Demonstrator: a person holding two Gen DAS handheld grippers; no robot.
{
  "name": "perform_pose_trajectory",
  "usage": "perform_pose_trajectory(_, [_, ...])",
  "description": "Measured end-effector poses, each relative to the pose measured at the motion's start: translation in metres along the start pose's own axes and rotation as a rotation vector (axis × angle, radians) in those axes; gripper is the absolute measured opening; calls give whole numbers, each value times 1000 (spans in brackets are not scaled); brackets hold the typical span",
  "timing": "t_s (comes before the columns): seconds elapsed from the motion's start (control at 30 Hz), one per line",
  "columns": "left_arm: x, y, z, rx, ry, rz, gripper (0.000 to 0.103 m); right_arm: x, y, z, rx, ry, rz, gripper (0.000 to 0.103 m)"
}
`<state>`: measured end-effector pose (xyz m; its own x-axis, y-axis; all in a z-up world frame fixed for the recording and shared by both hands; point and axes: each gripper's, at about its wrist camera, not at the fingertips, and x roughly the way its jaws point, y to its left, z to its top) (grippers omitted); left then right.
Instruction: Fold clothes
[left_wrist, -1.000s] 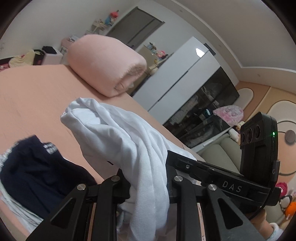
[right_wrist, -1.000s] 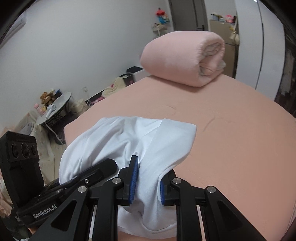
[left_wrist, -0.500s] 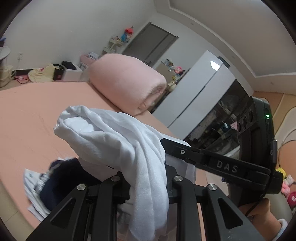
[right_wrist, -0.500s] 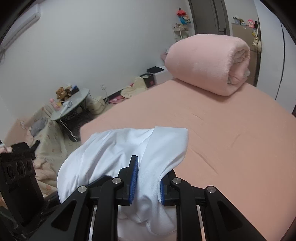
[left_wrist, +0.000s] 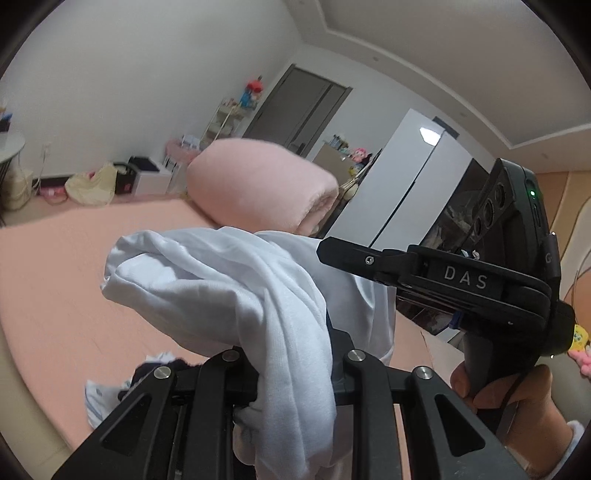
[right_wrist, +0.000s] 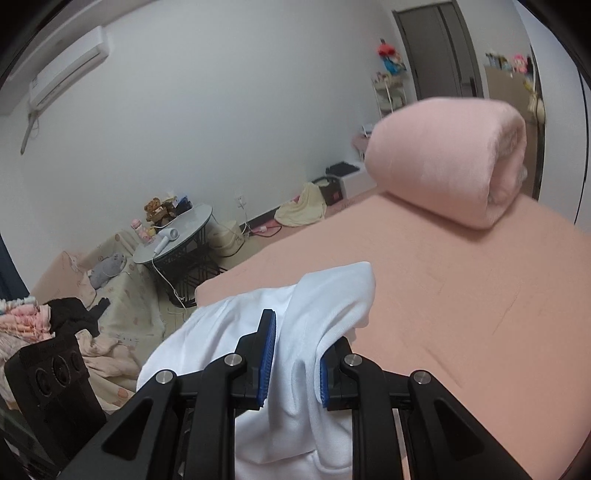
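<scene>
Peach bedsheet (right_wrist: 480, 314) fills the far view, stretched flat across the bed, with a rolled pink blanket (right_wrist: 447, 158) sitting at its far end. Both tools are up off the bed, and both have the same white garment (left_wrist: 229, 288) between them. Look at the left gripper (left_wrist: 291, 373): its jaws are clamped on a thick bunch of the white cloth, which spills forward over the fingers in heavy folds. Over in the right wrist view, the right gripper (right_wrist: 291, 362) pinches another part of that white garment between its blue pads (right_wrist: 267, 354), fabric draped out ahead and hanging down below the jaws. In the left wrist view the right tool shows from the side, a hand (left_wrist: 517, 398) wrapped around its handle. Down on the sheet near the bed's edge lies a dark garment (left_wrist: 155, 369) on top of something pale, partly hidden behind the left tool's frame. Beyond the bed, a round side table (right_wrist: 177, 236) holds a hair dryer (right_wrist: 166, 236), and an air conditioner (right_wrist: 70, 66) hangs high on the white wall.
</scene>
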<state>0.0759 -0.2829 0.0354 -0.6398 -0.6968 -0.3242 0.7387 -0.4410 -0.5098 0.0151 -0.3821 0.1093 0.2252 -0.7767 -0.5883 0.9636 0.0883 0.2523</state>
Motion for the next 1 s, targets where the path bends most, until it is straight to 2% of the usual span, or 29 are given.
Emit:
perform_pose_trajectory(0.23, [-28,-16,14,30,-71,-10,19,-27,12,18,1,-32,7,18])
perform_pose_trajectory(0.37, [-34,-13,9,59,-100,32,19,-19,27,17,-71,-9,-24,18])
perform_pose_trajectory(0.5, [-27,0,-7,38,-70,50,19,6,24,0,-54,49,-24,18])
perform_pose_trajectory(0.63, [-14,19,-24,-19,-5,64,19,36,15,-25,-42,120,-33,18])
perform_pose_trajectory(0.9, [11,36,-58,-31,38,102,19,73,-1,-55,-116,191,-132,18])
perform_pose_trajectory(1.0, [19,42,-71,-72,66,102,19,81,-10,-56,-80,199,-152,18])
